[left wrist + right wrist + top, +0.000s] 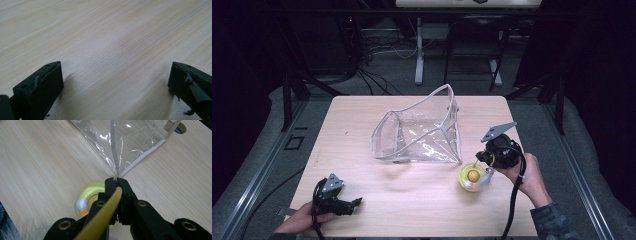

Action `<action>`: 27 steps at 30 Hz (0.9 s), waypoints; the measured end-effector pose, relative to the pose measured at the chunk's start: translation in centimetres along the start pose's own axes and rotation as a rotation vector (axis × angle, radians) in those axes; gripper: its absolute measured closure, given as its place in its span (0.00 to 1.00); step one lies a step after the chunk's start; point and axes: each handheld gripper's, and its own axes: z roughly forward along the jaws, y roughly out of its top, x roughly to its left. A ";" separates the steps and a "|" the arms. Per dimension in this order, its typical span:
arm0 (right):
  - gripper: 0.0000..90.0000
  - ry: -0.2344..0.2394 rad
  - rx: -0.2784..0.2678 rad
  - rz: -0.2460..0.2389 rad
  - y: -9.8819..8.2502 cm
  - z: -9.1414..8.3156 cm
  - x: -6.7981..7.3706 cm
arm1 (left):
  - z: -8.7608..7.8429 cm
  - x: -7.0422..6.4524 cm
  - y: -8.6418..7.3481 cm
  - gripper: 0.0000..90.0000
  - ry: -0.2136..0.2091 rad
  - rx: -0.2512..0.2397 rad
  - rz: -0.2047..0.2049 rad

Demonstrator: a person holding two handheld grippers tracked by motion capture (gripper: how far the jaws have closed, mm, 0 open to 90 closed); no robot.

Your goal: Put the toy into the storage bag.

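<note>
My right gripper (479, 160) (116, 181) is at the table's right, held in a hand, shut on a flat yellow strip (107, 212) that runs back between its jaws. Just under the jaws lies a yellow-green ring (473, 176) (88, 193) with an orange ball in its middle and a white patch on it. A clear plastic bag (422, 132) (130, 142) stands open at mid table, its near corner right in front of the right fingertips. My left gripper (354, 203) (115, 82) rests low on the wood at the front left, open, nothing between its jaws.
The light wooden table (362, 115) has bare wood left of the bag and along the front. A white fluffy tuft (25, 230) shows at the bottom left of the right gripper view. Dark stands and cables crowd the floor behind the table.
</note>
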 end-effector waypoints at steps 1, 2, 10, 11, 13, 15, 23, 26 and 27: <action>0.98 -0.002 0.005 0.000 0.1 -0.1 0.0 | 0.0 0.0 0.0 0.00 0.000 0.000 0.000; 0.98 -0.003 0.008 -0.001 0.2 -0.1 -0.1 | 0.0 0.0 0.0 0.00 0.000 0.000 0.000; 0.98 -0.011 0.024 0.000 0.7 -0.6 -0.5 | 0.0 0.0 0.0 0.00 0.000 0.000 0.000; 0.98 -0.013 0.023 0.003 0.8 -0.7 -0.5 | 0.0 0.0 0.0 0.00 0.000 0.000 0.001; 0.98 -0.016 0.024 0.001 0.8 -0.8 -0.6 | 0.0 0.0 0.0 0.00 0.000 0.000 0.000; 0.98 -0.018 0.024 0.003 1.0 -0.9 -0.7 | 0.0 0.0 0.0 0.00 0.000 0.000 0.000; 0.98 -0.035 0.033 0.000 2.0 -1.7 -0.9 | 0.0 0.0 0.0 0.00 0.001 0.000 0.002; 0.98 -0.038 0.035 -0.001 2.3 -1.9 -1.0 | 0.0 0.0 0.0 0.00 0.000 0.001 0.002; 0.98 -0.038 0.035 -0.001 2.3 -1.9 -1.0 | 0.0 0.0 0.0 0.00 0.000 0.001 0.002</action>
